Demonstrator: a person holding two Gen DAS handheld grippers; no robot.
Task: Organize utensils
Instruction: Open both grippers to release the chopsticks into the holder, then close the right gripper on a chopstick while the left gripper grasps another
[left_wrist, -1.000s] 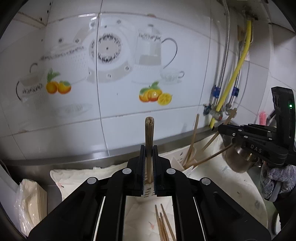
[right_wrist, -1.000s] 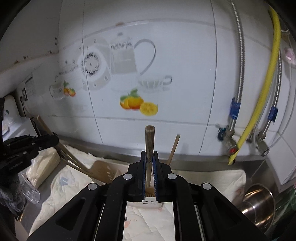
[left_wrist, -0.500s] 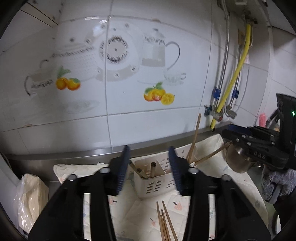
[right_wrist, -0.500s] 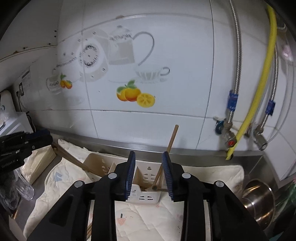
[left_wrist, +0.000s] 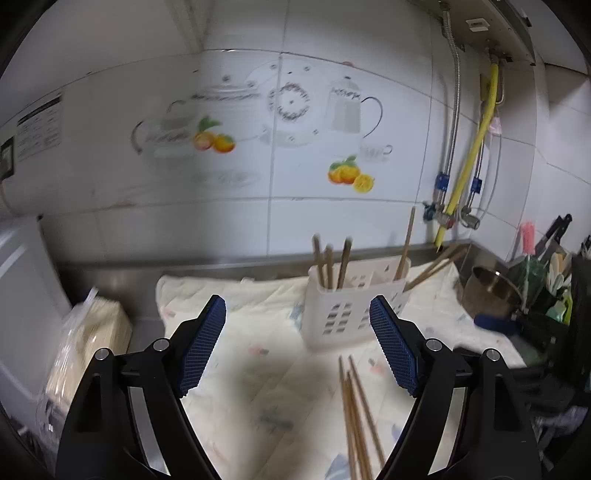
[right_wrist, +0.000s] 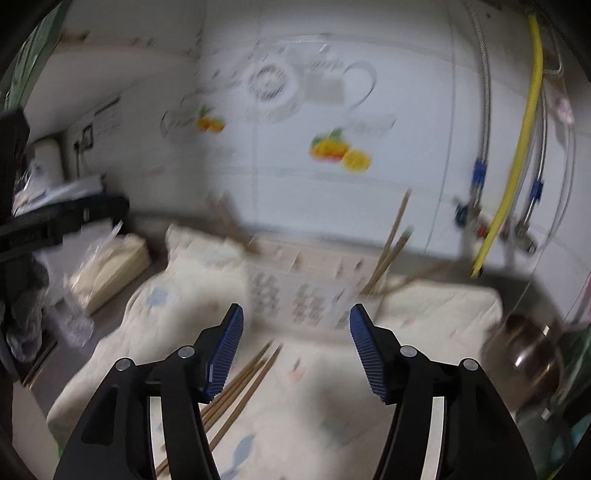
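Left wrist view: the white holder (left_wrist: 352, 302) stands on the cloth (left_wrist: 258, 369) near the tiled wall (left_wrist: 236, 221), with chopsticks (left_wrist: 328, 264) upright in it. Loose chopsticks (left_wrist: 356, 417) lie flat on the cloth before it. The left gripper (left_wrist: 297, 345) and right gripper (right_wrist: 295, 350) both gape wide, empty. A steel pot (left_wrist: 487, 291) sits right of the cloth.

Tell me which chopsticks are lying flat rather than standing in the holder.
The loose bundle of chopsticks on the cloth, in front of the white holder. The others stand or lean inside that holder.
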